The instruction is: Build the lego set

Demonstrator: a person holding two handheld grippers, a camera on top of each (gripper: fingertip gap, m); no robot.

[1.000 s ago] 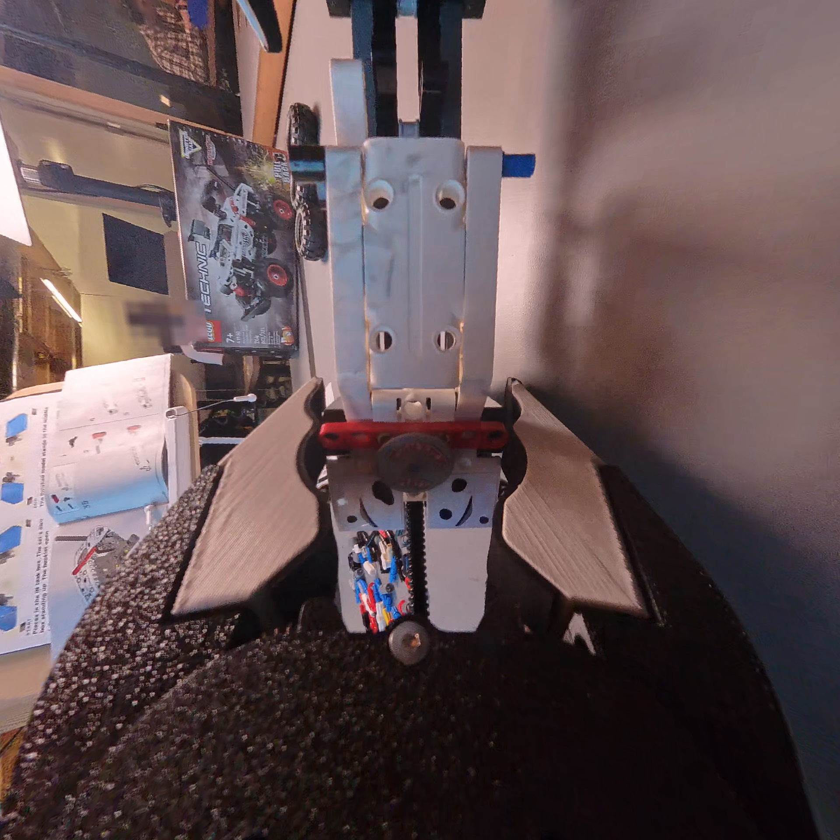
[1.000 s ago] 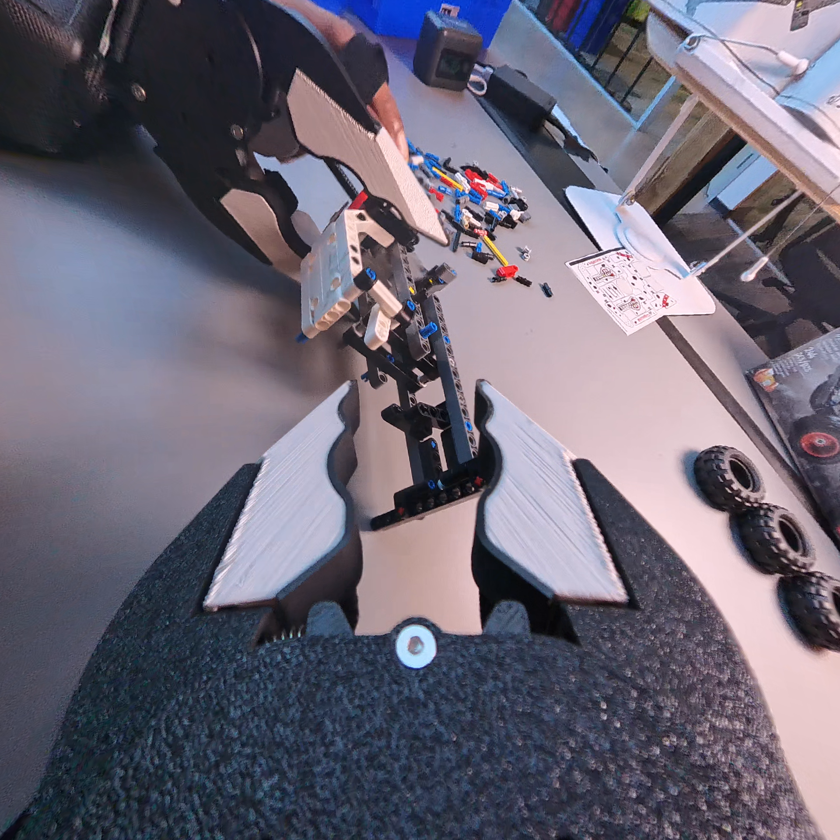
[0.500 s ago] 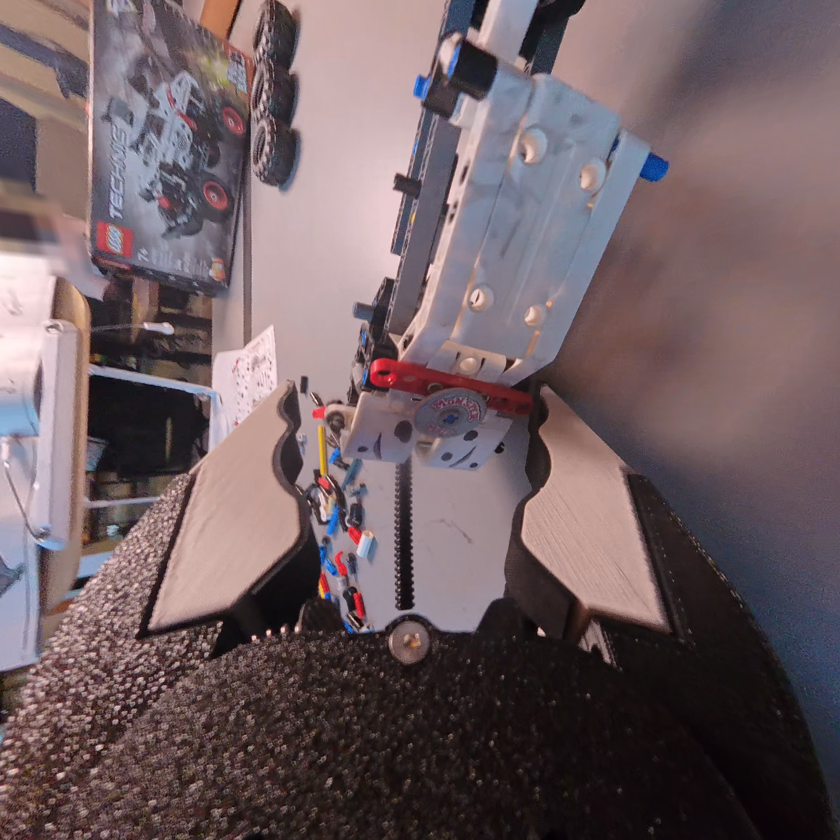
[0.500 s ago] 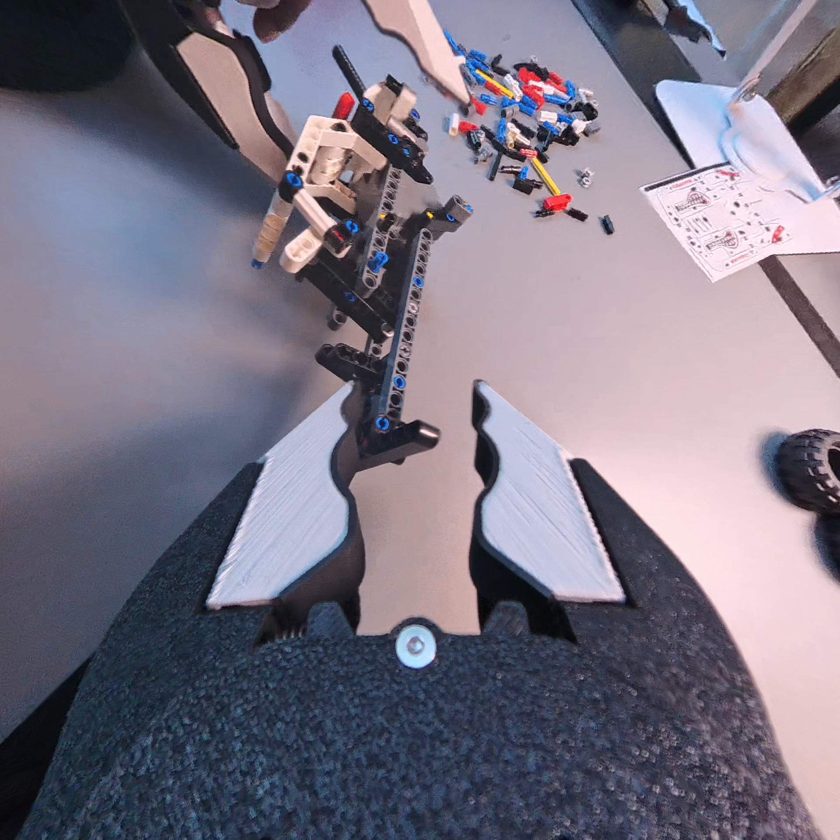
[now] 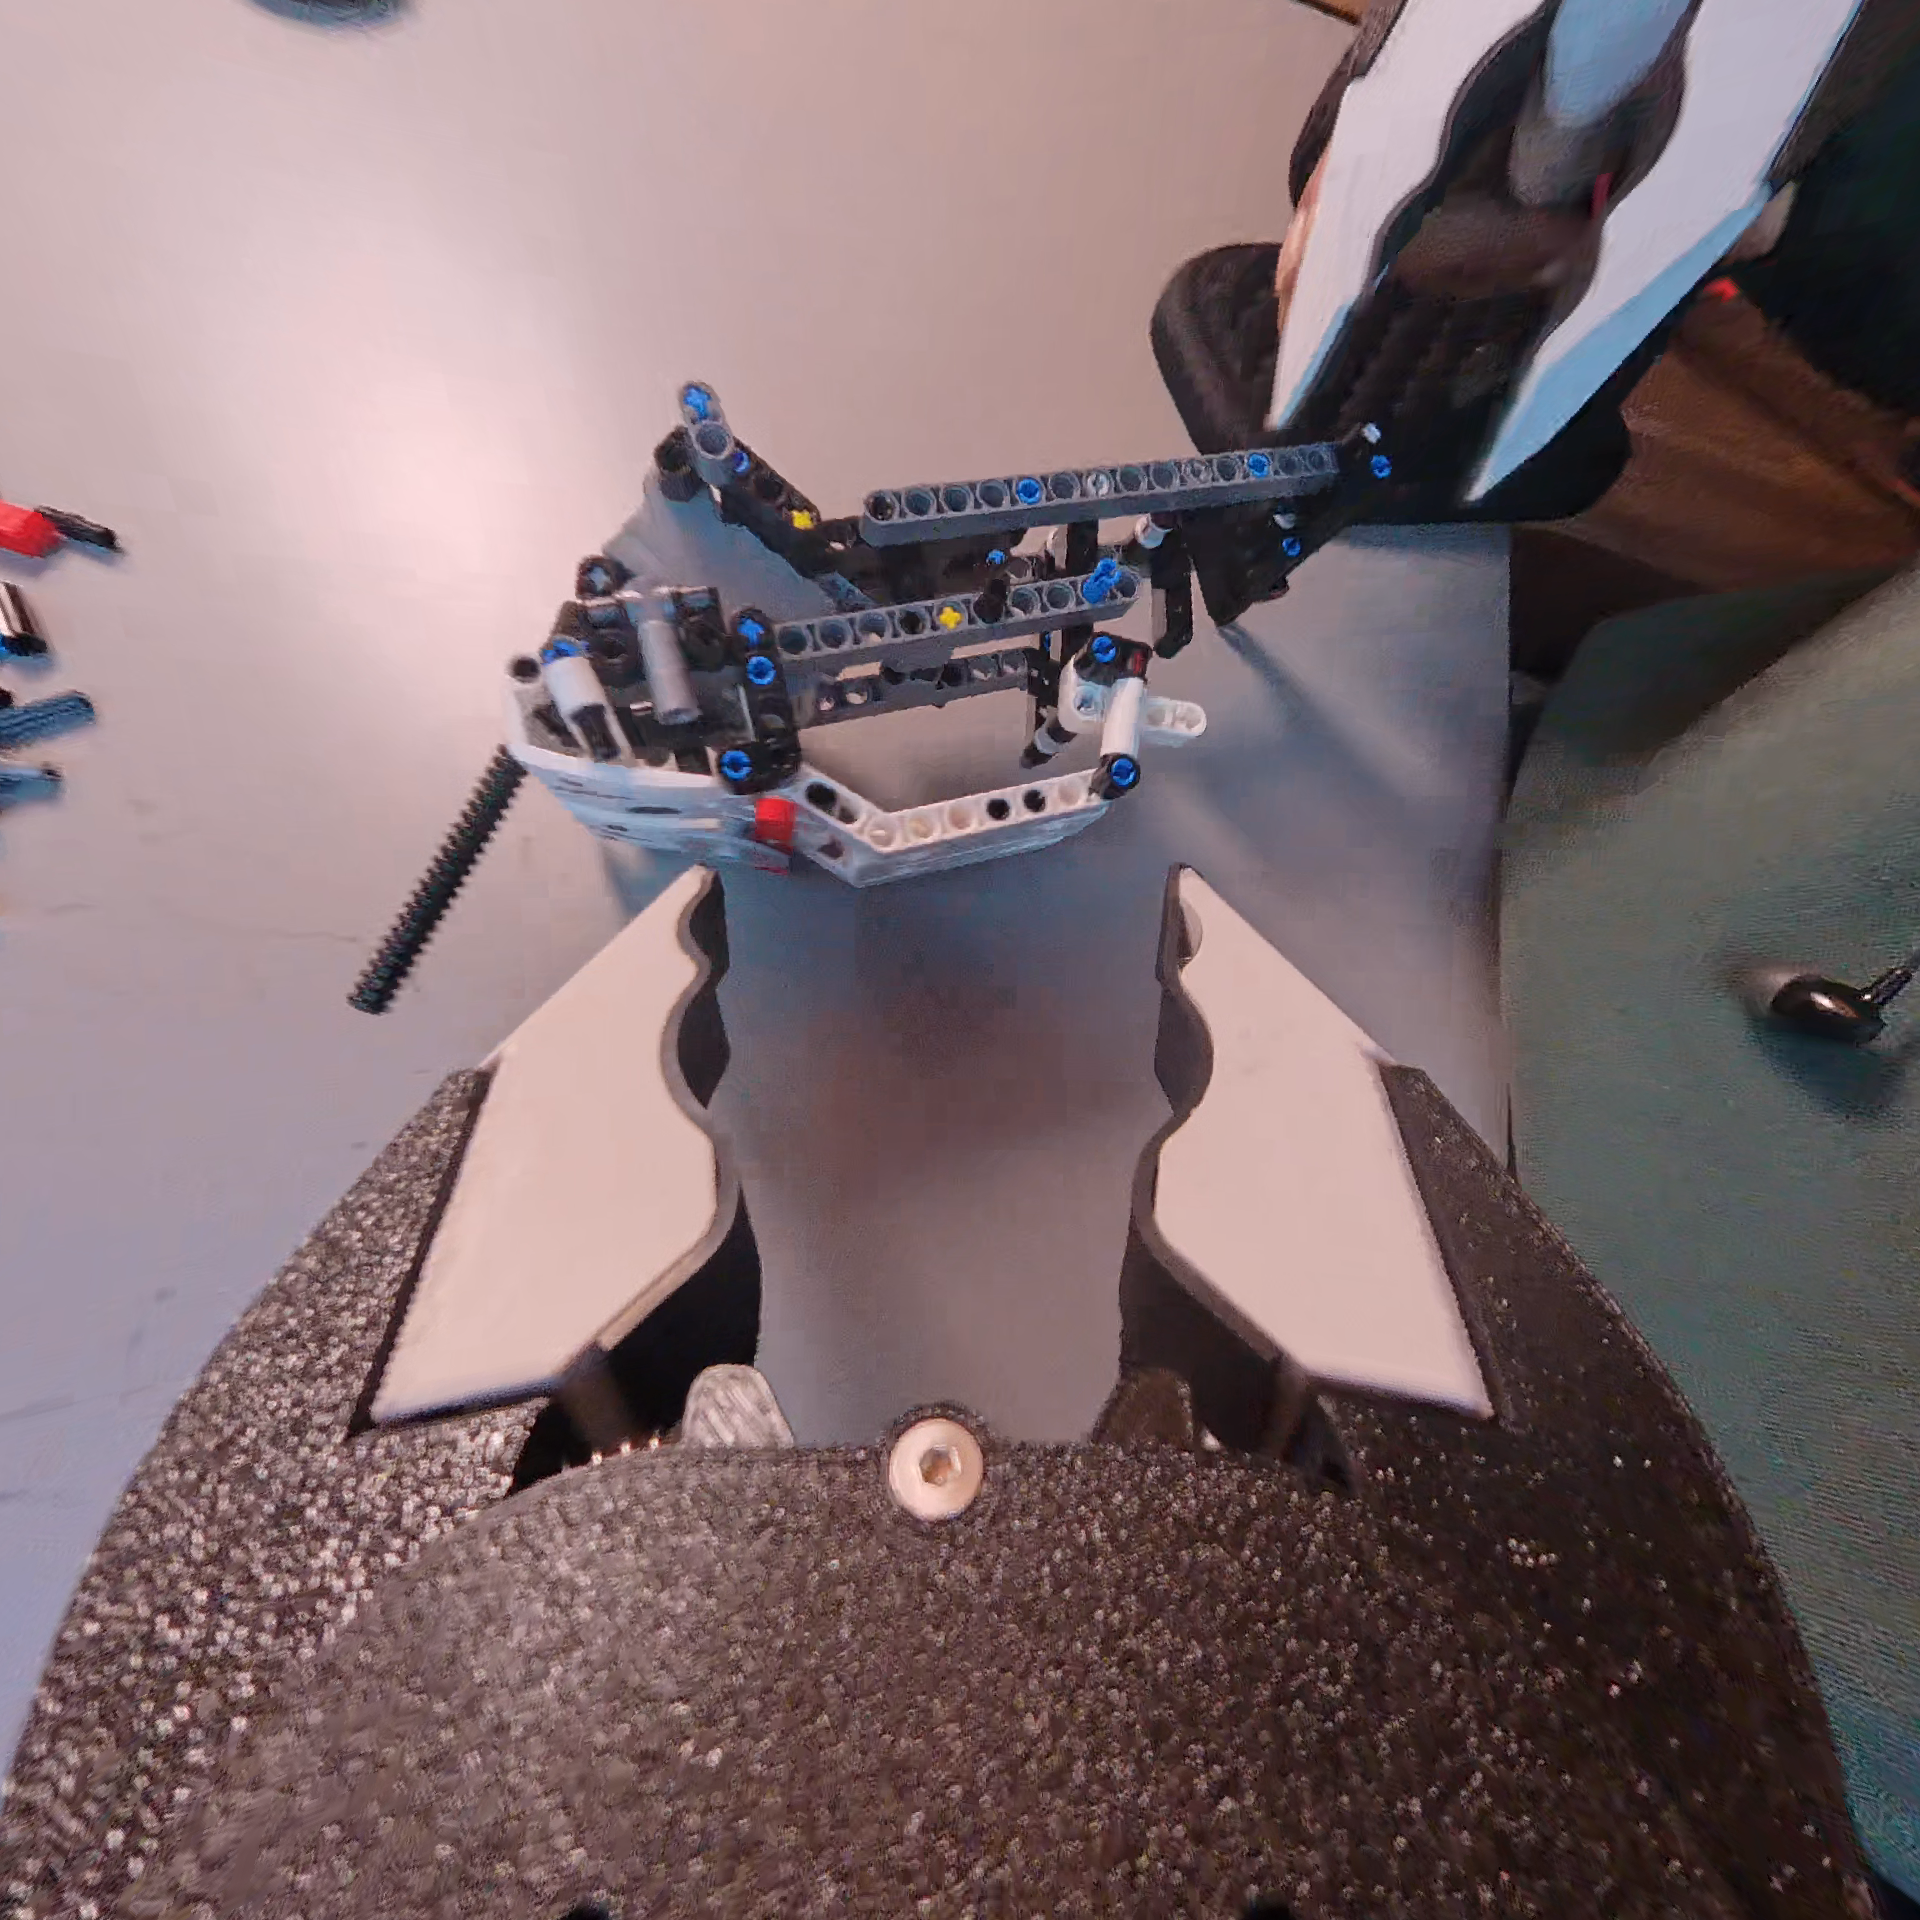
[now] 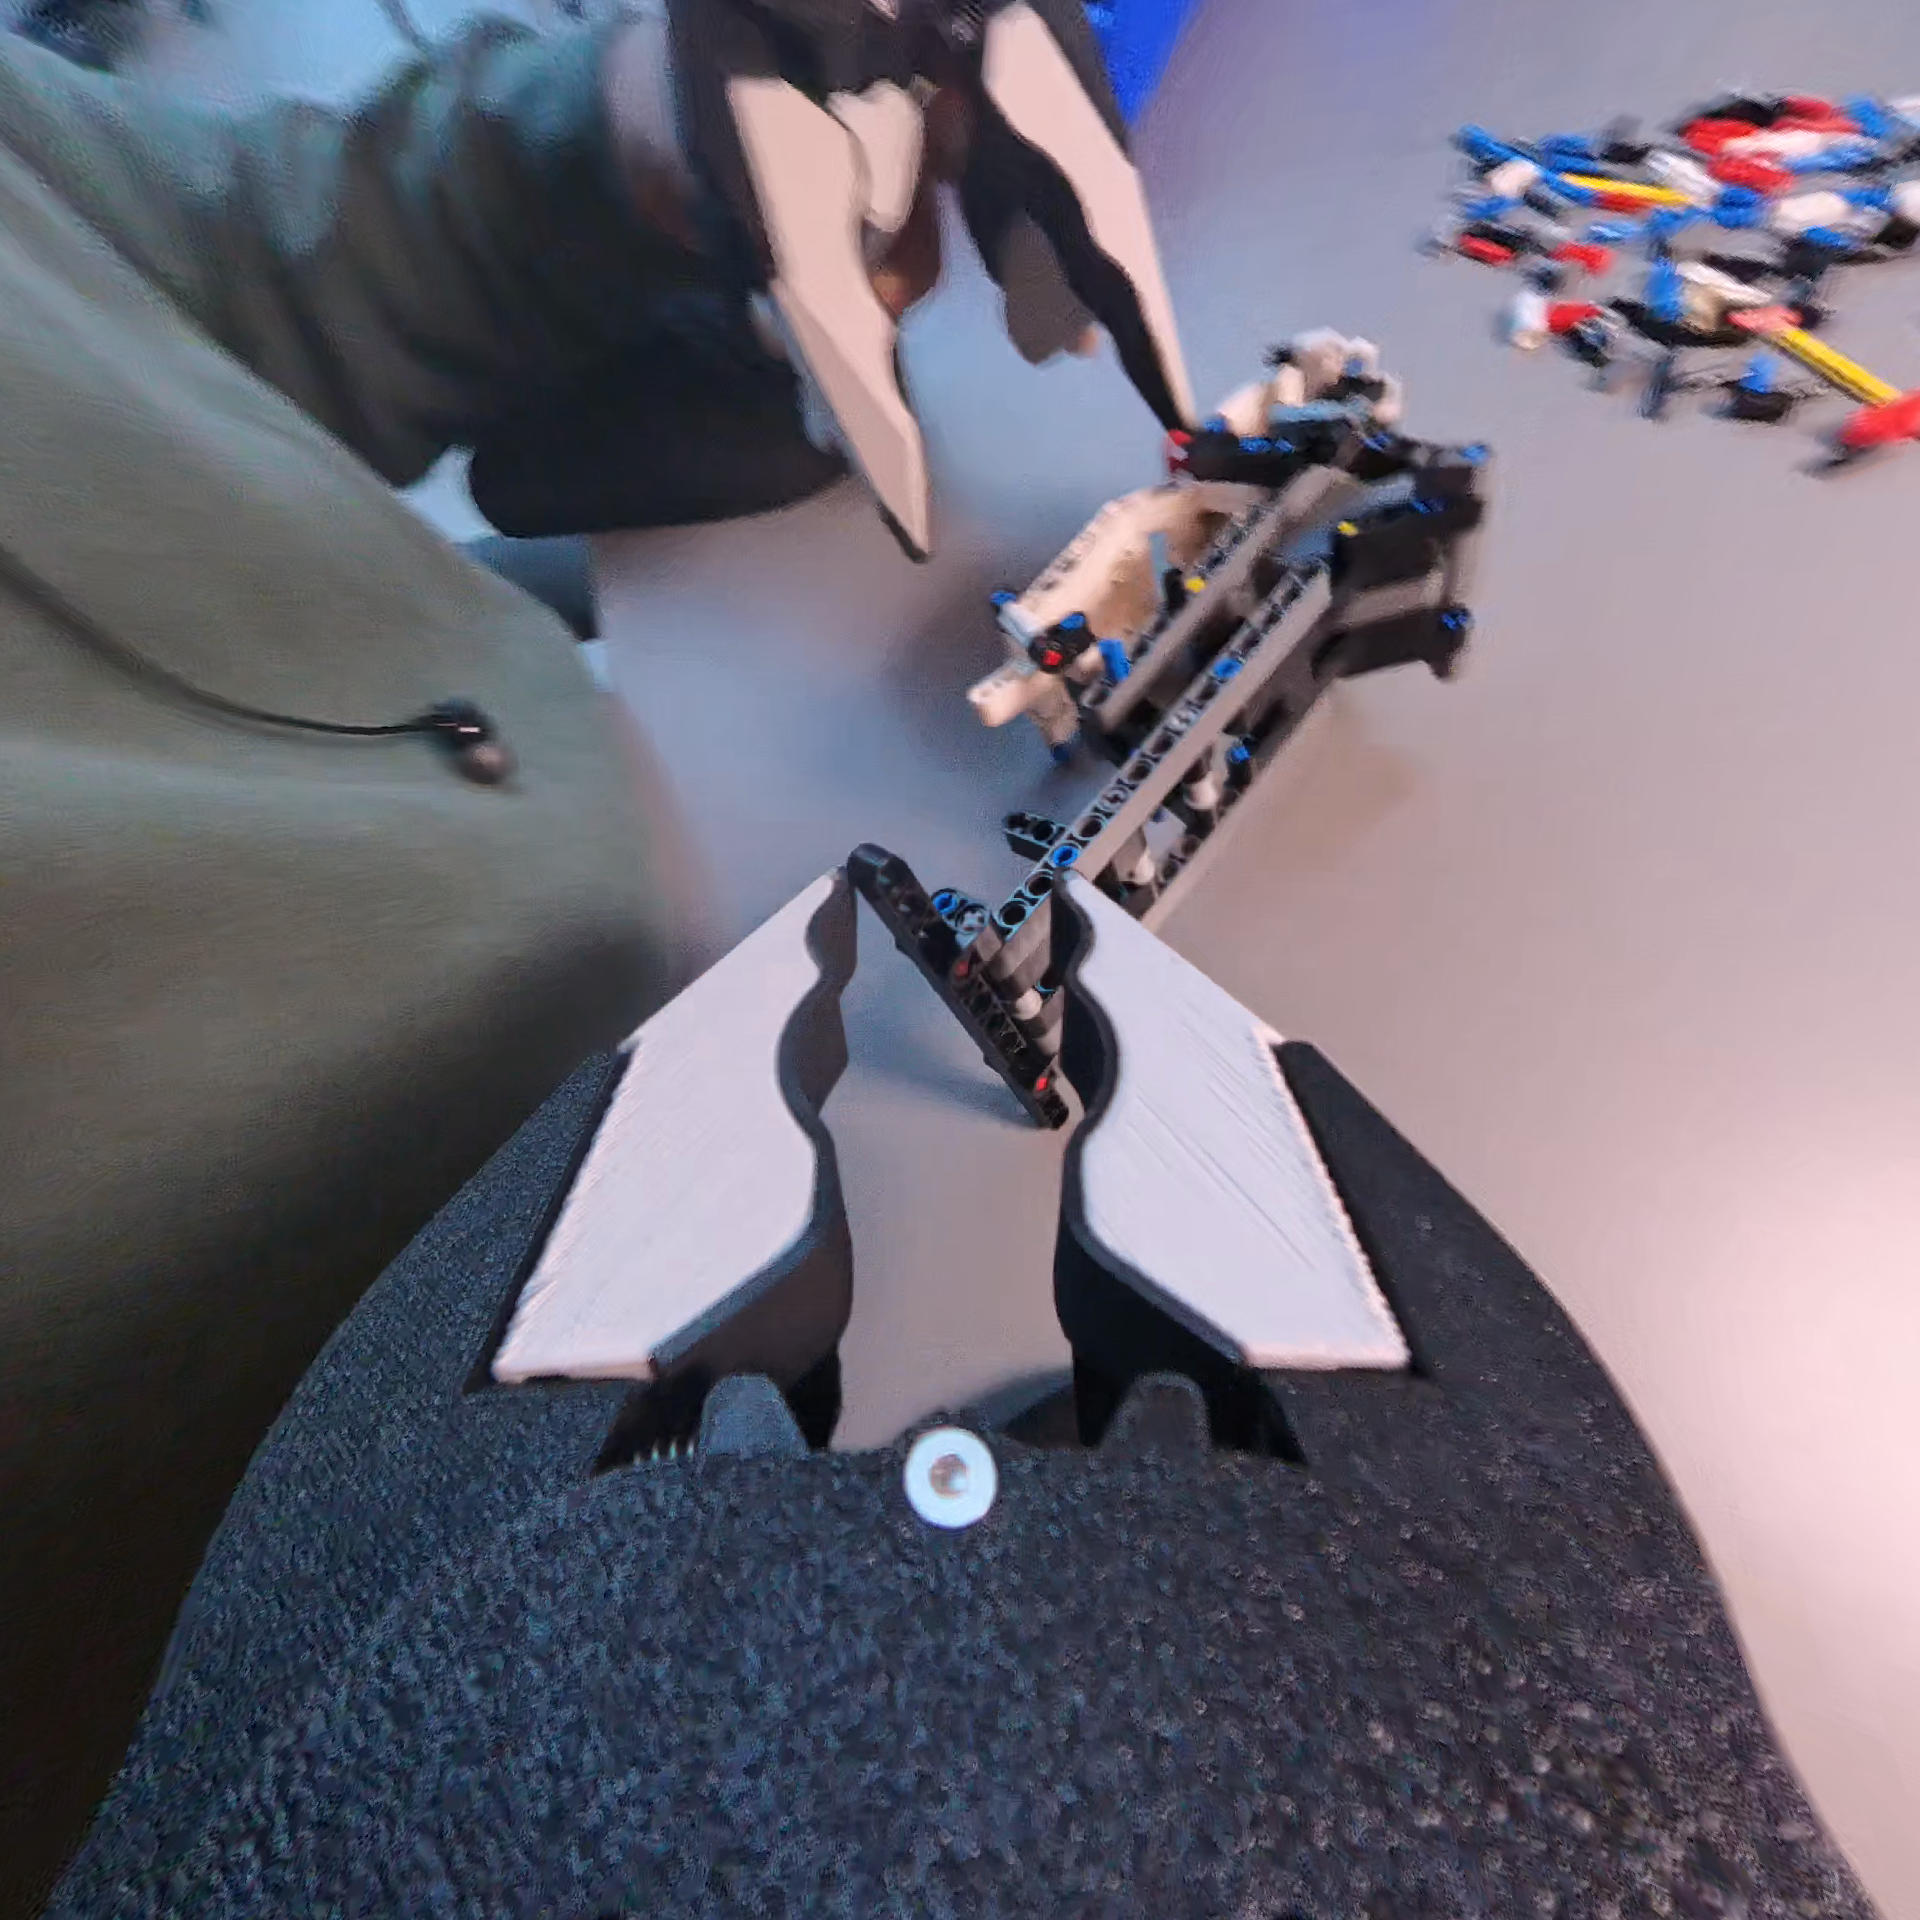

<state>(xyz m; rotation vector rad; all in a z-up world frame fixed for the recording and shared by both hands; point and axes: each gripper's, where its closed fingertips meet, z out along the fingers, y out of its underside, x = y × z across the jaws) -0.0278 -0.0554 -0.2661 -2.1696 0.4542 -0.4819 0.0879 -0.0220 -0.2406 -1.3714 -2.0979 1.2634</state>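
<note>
So in my left wrist view the left gripper [image 5: 940, 894] is spread wide with nothing between the fingers, hovering just short of the lego chassis [image 5: 914, 644], which sits on the grey table [image 5: 312, 260] a bit beyond the tips. The white angled beam [image 5: 935, 826] on its near side is the closest bit to me, close to the fingertips but not touching. Long axis runs left to right across the picture: chunky end with the white panel on the left, long dark beams stretching off to the right, where the far end goes in between the fingers of my right gripper [image 5: 1382, 468] in the top right corner. A black toothed axle [image 5: 436, 883] lies loose left of the build, and a few loose parts [image 5: 42, 623] sit at the left edge. Right wrist view is pretty blurry, but the right gripper [image 6: 956, 894] is narrowed around the black end beam [image 6: 966, 987] of the chassis, right finger against it; can't say for sure the left finger touches. From here the chassis [image 6: 1226, 644] points away from me, angling far and to the right, with the left gripper [image 6: 1039, 478] open above its far end. The pile of loose parts [image 6: 1683, 239] is far right, and a green sleeve [image 6: 260, 623] fills the left.
</note>
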